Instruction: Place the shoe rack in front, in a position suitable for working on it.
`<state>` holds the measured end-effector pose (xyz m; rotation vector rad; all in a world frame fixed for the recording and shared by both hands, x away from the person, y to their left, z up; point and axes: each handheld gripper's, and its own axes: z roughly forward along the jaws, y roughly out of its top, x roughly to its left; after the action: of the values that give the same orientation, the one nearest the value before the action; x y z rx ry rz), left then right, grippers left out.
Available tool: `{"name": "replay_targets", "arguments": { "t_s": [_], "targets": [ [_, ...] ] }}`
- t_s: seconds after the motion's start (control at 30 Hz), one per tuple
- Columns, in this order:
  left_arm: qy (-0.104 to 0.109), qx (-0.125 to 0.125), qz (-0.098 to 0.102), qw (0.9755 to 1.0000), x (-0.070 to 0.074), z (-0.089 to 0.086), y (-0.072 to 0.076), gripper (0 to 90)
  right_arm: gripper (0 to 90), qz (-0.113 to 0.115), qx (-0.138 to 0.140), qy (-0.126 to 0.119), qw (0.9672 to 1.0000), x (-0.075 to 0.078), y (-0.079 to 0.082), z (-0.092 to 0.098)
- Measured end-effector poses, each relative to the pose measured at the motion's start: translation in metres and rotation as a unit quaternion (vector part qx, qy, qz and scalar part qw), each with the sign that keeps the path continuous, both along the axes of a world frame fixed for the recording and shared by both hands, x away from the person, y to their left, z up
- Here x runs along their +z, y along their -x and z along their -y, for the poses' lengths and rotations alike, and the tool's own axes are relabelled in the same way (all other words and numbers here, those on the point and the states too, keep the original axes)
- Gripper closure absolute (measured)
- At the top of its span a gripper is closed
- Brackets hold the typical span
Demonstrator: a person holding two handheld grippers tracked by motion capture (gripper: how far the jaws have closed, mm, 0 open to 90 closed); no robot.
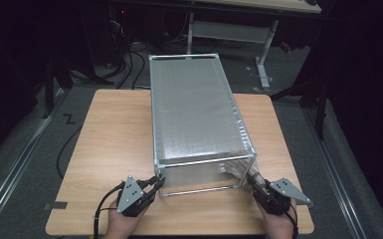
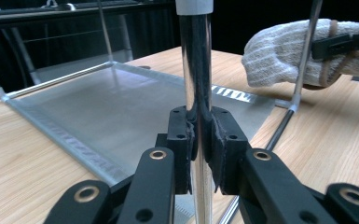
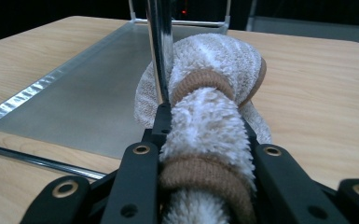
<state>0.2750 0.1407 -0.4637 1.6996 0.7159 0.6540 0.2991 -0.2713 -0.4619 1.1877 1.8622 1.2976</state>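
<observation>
A metal wire rack (image 1: 194, 109) with two shelves stands on the wooden table (image 1: 109, 149). My left gripper (image 1: 155, 183) is at its near left corner, shut on the chrome upright post (image 2: 196, 70); the pads (image 2: 181, 135) press the post from both sides. My right gripper (image 1: 254, 185) is at the near right corner, shut on a rolled white cloth (image 3: 210, 93) with tan bands. The cloth's front end lies against the right corner post (image 3: 161, 46), just above the lower shelf (image 3: 74, 102). In the left gripper view the cloth (image 2: 279, 53) shows beyond that far post.
The rack covers the middle of the table, from near the front edge to past the back edge. Bare wood lies to its left and right. A white desk frame (image 1: 263, 55) and cables (image 1: 129, 64) stand on the dark floor behind.
</observation>
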Motion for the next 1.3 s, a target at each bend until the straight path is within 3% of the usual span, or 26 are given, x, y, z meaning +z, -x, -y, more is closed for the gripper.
{"name": "replay_targets", "arguments": {
  "t_s": [0.23,0.3,0.53,0.67,0.93,0.97,1.0,1.03,1.13,1.17,1.3],
  "targets": [
    [0.012,0.001,-0.008,0.9999,0.000,0.008,-0.016,79.4,70.6,0.001,-0.031,0.010,0.9995,-0.001,0.020,0.011],
    [0.014,0.006,-0.010,0.9998,0.000,0.008,-0.020,79.5,70.5,-0.015,-0.043,0.021,0.9987,-0.004,0.023,0.012],
    [0.024,0.028,-0.014,0.9992,-0.001,0.002,-0.028,79.7,70.5,-0.053,-0.047,0.024,0.9972,-0.014,0.021,0.016],
    [0.027,0.041,-0.012,0.9987,-0.002,-0.002,-0.029,79.7,70.5,-0.053,-0.039,0.023,0.9976,-0.012,0.021,0.012],
    [0.028,0.058,-0.011,0.9979,-0.002,-0.012,-0.030,79.7,70.0,-0.006,-0.011,-0.007,0.9999,0.009,0.027,-0.004],
    [0.028,0.062,-0.012,0.9976,-0.002,-0.014,-0.030,79.7,69.9,0.012,-0.007,-0.014,0.9998,0.017,0.030,-0.006],
    [0.028,0.062,-0.012,0.9976,-0.002,-0.014,-0.030,79.7,69.9,0.012,-0.007,-0.014,0.9998,0.017,0.030,-0.006],
    [0.029,0.065,-0.012,0.9974,-0.002,-0.017,-0.031,79.8,69.7,0.032,-0.007,-0.025,0.9991,0.026,0.034,-0.007],
    [0.031,0.068,-0.012,0.9972,-0.002,-0.019,-0.031,79.9,69.6,0.044,-0.008,-0.036,0.9983,0.032,0.037,-0.007],
    [0.030,0.070,-0.012,0.9970,-0.002,-0.020,-0.032,79.9,69.6,0.057,-0.009,-0.051,0.9970,0.038,0.039,-0.007],
    [0.032,0.074,-0.012,0.9967,-0.002,-0.022,-0.033,79.9,69.6,0.060,-0.005,-0.051,0.9969,0.038,0.040,-0.009]
  ]
}}
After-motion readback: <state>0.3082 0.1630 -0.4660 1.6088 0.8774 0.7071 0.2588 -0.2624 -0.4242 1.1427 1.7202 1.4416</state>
